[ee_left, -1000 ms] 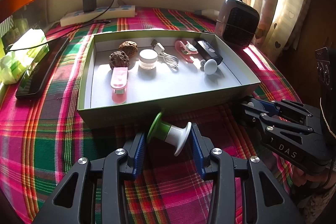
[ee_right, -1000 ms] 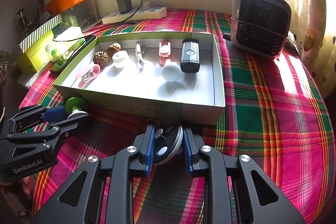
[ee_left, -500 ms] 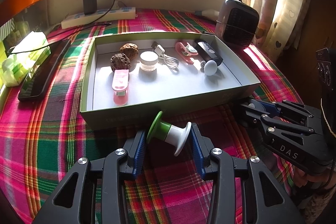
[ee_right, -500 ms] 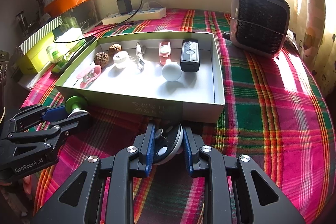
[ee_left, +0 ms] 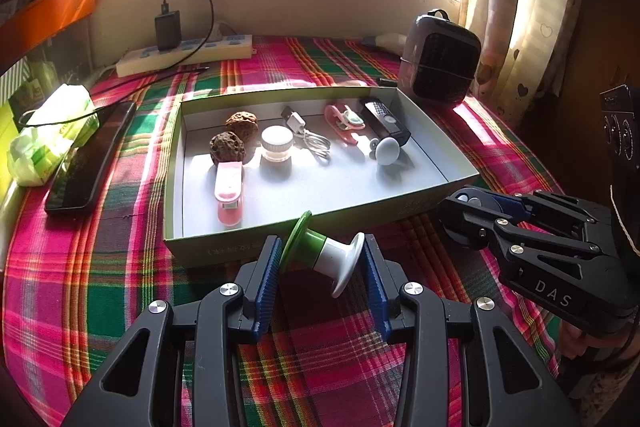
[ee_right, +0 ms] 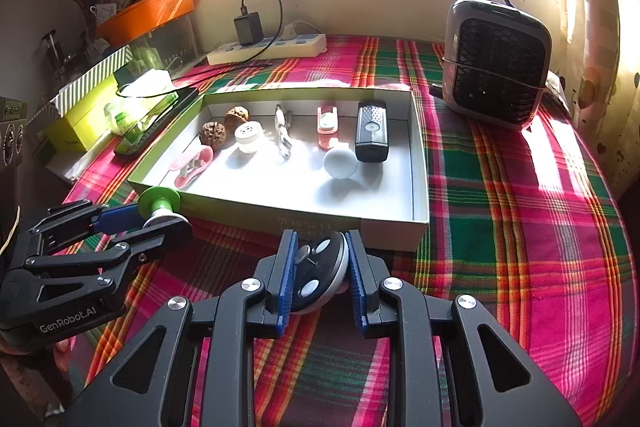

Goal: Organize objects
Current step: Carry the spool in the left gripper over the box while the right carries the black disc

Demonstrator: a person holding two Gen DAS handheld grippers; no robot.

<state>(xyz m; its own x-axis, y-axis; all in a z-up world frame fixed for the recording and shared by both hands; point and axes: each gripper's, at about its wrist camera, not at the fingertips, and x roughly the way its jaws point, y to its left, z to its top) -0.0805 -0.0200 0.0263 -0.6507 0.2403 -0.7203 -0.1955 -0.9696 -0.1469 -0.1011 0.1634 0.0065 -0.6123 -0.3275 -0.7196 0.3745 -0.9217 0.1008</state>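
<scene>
So both grippers sit low over the plaid tablecloth (ee_right: 520,227), side by side, just in front of the near wall of the shallow box (ee_left: 304,227), each pointing forward and angled down toward it. The left gripper (ee_left: 320,259) has its jaws fairly wide but clamped on a green-and-white spool-shaped piece (ee_left: 320,253), lying sideways between the blue pads (ee_left: 267,279), green flange on one pad and white flange on the other. The right gripper (ee_right: 318,271) has its jaws much closer together, pinching a round black-and-white disc (ee_right: 316,271) edge-on between its pads.

Inside the box, from the left wrist view: two walnuts (ee_left: 228,147), a small white jar (ee_left: 277,143), a white cable (ee_left: 308,135), a pink clip (ee_left: 229,191), another pink clip (ee_left: 344,123), a black gadget (ee_left: 384,121) and a white ball-shaped piece (ee_left: 387,151). A small heater (ee_right: 496,63) stands beyond the box's right corner.
</scene>
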